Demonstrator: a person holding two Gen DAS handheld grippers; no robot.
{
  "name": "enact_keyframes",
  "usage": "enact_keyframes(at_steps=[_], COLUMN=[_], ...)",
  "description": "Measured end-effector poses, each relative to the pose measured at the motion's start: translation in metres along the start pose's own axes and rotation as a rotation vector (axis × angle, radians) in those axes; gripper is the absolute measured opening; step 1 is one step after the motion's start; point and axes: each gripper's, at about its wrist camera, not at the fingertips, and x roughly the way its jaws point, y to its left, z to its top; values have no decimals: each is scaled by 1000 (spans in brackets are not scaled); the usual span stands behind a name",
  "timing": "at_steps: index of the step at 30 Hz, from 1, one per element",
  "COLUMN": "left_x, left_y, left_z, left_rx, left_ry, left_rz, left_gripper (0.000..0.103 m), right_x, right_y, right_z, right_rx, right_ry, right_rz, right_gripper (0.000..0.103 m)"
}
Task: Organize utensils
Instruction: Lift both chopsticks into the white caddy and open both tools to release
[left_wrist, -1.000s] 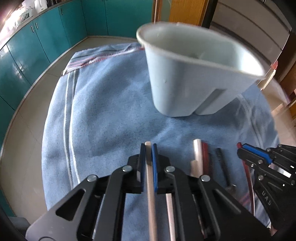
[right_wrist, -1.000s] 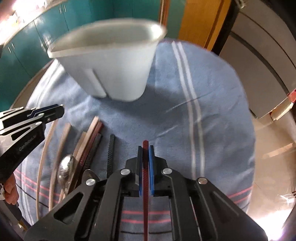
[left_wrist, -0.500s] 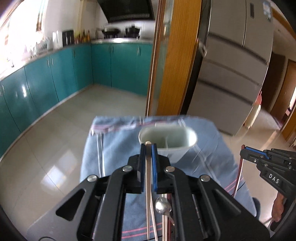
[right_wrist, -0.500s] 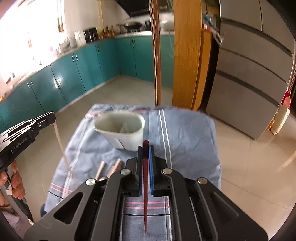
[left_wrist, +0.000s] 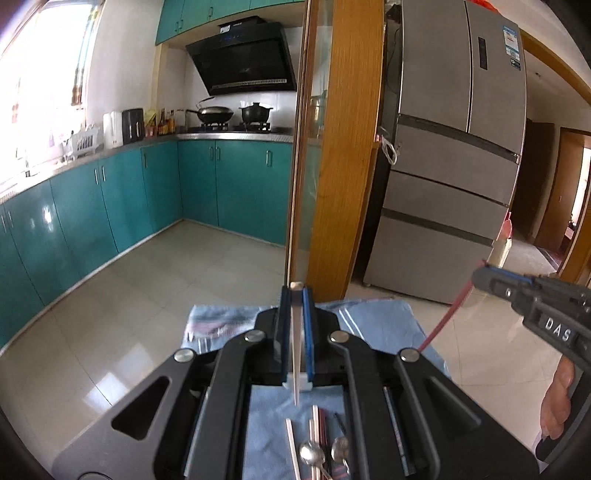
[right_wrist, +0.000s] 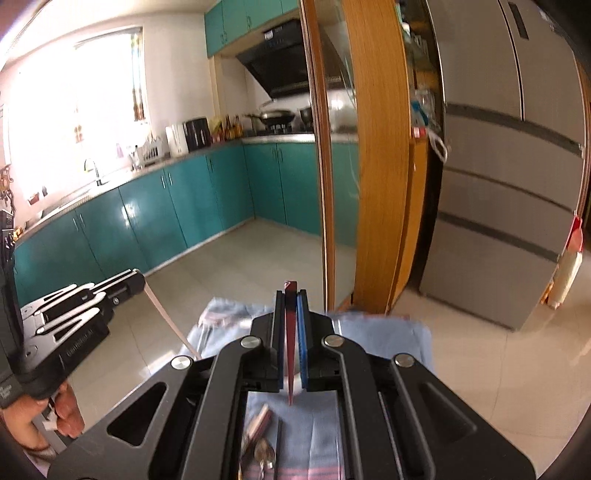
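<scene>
My left gripper is shut on a pale chopstick that hangs point down between the blue pads, high above the blue cloth. My right gripper is shut on a dark red chopstick, held the same way. Each gripper shows in the other's view: the right gripper with its red chopstick, the left gripper with its pale chopstick. Spoons and loose chopsticks lie on the cloth below. The white utensil holder is hidden behind the gripper bodies.
The cloth covers a small table over a tiled floor. Beyond stand a wooden door frame, a steel fridge and teal cabinets. A person's hand holds the left gripper.
Both grippers have risen and tipped up with their chopsticks. The views swung from the cloth to the kitchen, and the white holder dropped out of sight.
</scene>
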Motion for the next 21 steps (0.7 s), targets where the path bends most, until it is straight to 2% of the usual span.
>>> enact_keyframes(at_steps=[5,9,13,16,19,21], left_x=[6,27,69,103,119,121], left_y=[0,2,13,23,36,41], left_z=[38,47,27,1,-19,-28], left_rx=[-7,-24,-89,-119,-157,-168], left_ry=[-45,-72,-31,19,65,58], left_rz=[16,27,20,43,48,58], left_gripper=[6,6,6,6,6,7], right_x=[19,61,95,114,123,127], right_y=[2,0,-2,-9,-19,-24], right_z=[26,15,-7,-24,-34,-39], right_rx=[7,24,31,46,80,87], right_ry=[-48,-8,45,83,111,122], right_rz=[-8,-25,-43,-72,-83,-100], right_gripper=[7,7,7,7,7,7])
